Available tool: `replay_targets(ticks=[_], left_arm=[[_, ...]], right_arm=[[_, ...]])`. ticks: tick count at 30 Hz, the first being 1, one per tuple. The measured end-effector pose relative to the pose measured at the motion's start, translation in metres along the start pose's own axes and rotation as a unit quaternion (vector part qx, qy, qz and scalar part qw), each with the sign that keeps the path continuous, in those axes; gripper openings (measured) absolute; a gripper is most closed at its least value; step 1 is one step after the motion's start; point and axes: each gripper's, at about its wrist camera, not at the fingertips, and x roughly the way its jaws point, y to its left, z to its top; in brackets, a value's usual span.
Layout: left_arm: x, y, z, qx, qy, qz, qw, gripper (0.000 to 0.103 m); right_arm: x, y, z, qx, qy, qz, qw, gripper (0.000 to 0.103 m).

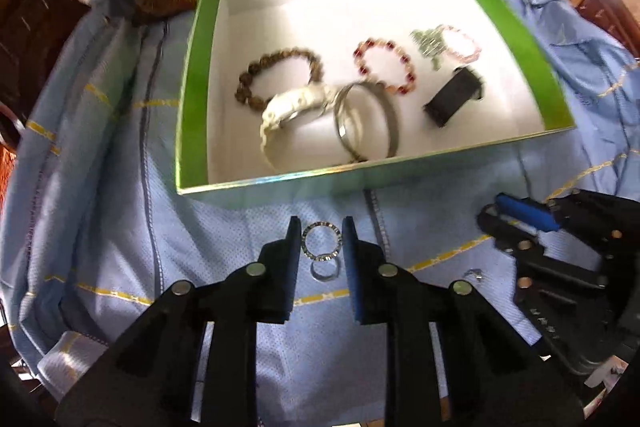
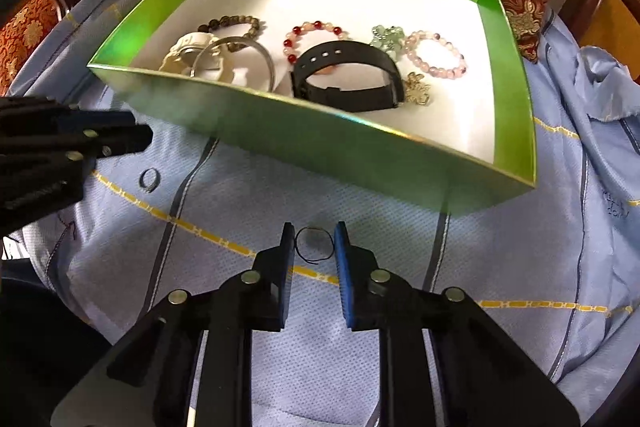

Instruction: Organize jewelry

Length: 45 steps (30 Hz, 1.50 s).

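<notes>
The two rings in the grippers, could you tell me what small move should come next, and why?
Probably lift both forward over the near wall of the green box and let go inside. The left gripper pinches a sparkly ring; the right gripper pinches a thin dark ring. The bracelets already lie in the box, while another small ring waits on the blue cloth.

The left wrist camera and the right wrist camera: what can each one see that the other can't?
Only the left wrist view shows the sparkly ring between the left gripper pads, and a tiny silver piece on the cloth. Only the right wrist view shows the thin black loop in the right gripper, and a gold charm beside the black watch band. Both show the green box of bracelets, the plain silver ring and the blue cloth.
</notes>
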Motion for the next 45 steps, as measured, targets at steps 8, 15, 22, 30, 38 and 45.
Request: replay_targets(ticks=[8, 15, 22, 30, 38, 45], left_arm=[[-0.043, 0.014, 0.018, -0.031, -0.065, -0.03, 0.9969, 0.021], [-0.007, 0.009, 0.08, -0.041, -0.076, 0.021, 0.9961, 0.021], [0.038, 0.018, 0.109, -0.075, -0.056, 0.019, 0.9955, 0.038], [-0.013, -0.001, 0.072, -0.005, -0.071, 0.006, 0.9975, 0.048], [-0.013, -0.012, -0.004, 0.03, 0.012, 0.004, 0.9995, 0.054], [0.01, -0.011, -0.008, 0.017, 0.053, -0.006, 0.9984, 0.054]], right_arm=[[-0.067, -0.014, 0.019, 0.028, -0.097, 0.035, 0.994, 0.02], [-0.056, -0.05, 0.083, 0.065, -0.102, 0.017, 0.993, 0.02], [-0.005, -0.068, 0.103, 0.096, -0.071, 0.013, 0.993, 0.026], [-0.063, -0.044, 0.068, 0.063, -0.084, 0.079, 0.991, 0.039], [-0.025, 0.021, -0.015, -0.054, 0.015, 0.069, 0.996, 0.039], [0.004, 0.039, -0.024, -0.082, 0.041, 0.036, 0.995, 0.038]])
